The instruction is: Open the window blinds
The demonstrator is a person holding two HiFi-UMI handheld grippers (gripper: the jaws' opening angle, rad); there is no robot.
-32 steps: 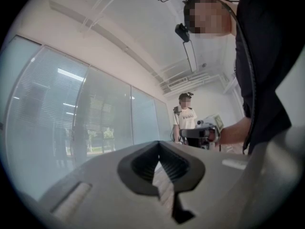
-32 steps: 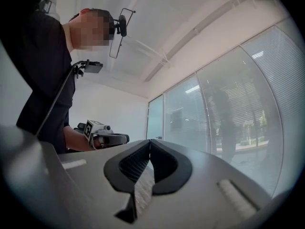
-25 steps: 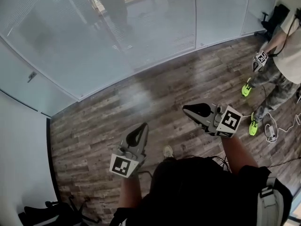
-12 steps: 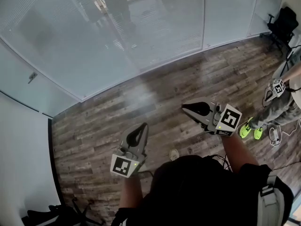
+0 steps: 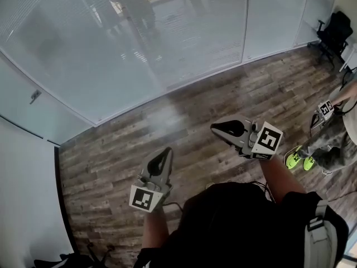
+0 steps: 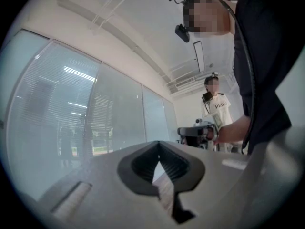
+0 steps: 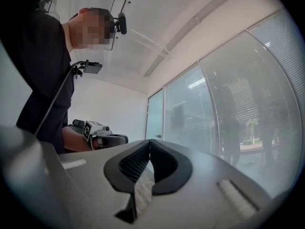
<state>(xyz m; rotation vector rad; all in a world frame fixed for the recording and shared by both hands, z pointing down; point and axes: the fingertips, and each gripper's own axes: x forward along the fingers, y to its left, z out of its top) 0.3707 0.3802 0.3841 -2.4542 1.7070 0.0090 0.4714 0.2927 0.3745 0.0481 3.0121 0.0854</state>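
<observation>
Left gripper [image 5: 166, 151]: held level over the floor and aimed toward the glass wall. Its jaw tips are seen meeting in the left gripper view [image 6: 158, 144], with nothing between them.
Right gripper [image 5: 215, 128]: held beside the left one and aimed the same way. Its jaws are pressed together and empty [image 7: 149, 142].
Window blinds [image 5: 111, 35]: horizontal slats hang behind the glass panels along the top of the head view. They are well apart from both grippers and are touched by neither.
Ground between: a stretch of wood-plank floor [image 5: 184, 108] lies between the grippers and the glass.
Glass wall: vertical frame posts [image 5: 246, 21] divide the panels. Dark figures are seen in the glass; it cannot be told whether they are reflections or stand beyond it.
Door handle [image 5: 35, 95]: fixed on the frosted panel at left.
Second person [image 5: 334, 133]: stands at the right edge in neon-green shoes [image 5: 298, 161], with a marker-cube gripper [image 5: 325, 109] in hand.
Office chair [image 5: 333, 31]: black, in the far right corner.
Dark item [image 5: 61, 259]: at lower left by the wall, kind not made out.
</observation>
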